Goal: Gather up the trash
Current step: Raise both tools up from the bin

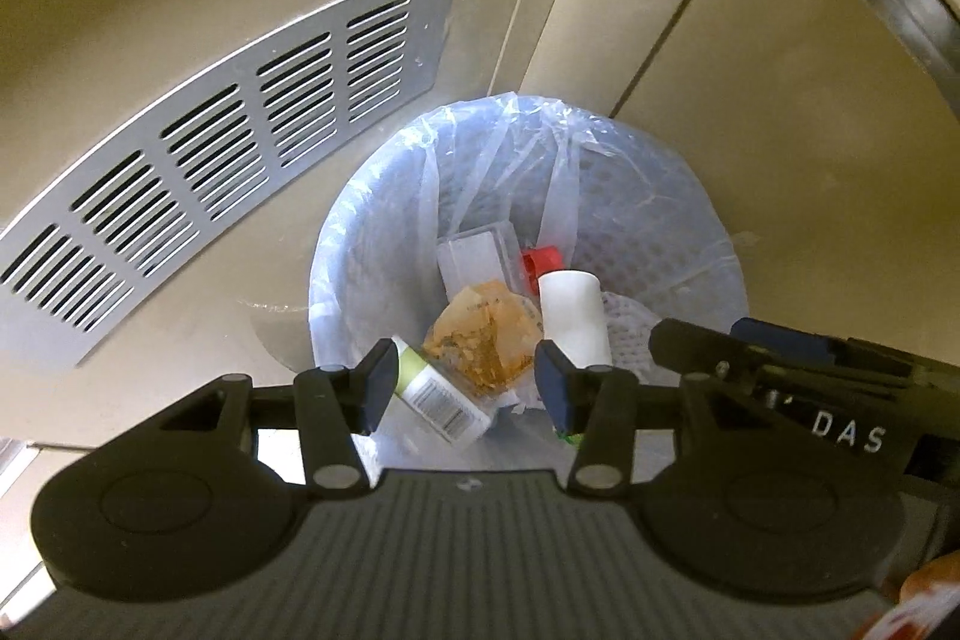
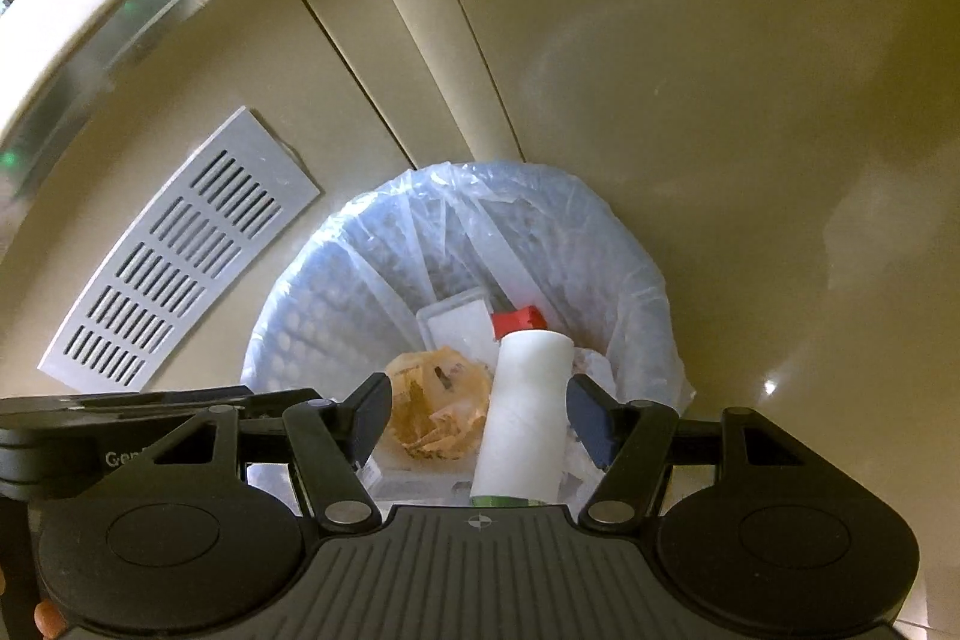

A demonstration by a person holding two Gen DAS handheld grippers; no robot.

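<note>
You are holding both grippers over the trash bin (image 1: 360, 244), which is standing on the beige floor beside a grey vent grille (image 1: 198, 172) and is lined with a clear plastic bag (image 2: 630, 244).

Your right gripper (image 2: 480, 421) is pointing down into the bin with its fingers standing wide. The white bottle (image 2: 528, 400) with the red cap (image 2: 519, 321) is lying between them, but the pads are not pressing on it; it is resting inside the bin on the other trash. Your left gripper (image 1: 465, 376) is also hanging above the bin, its fingers about half apart and holding nothing.

In the bin you are seeing a crumpled orange-brown wrapper (image 1: 480, 340), a clear plastic container (image 1: 474, 256) behind it, and a small white and green container with a barcode (image 1: 432, 394) near the left finger of the left gripper.
</note>
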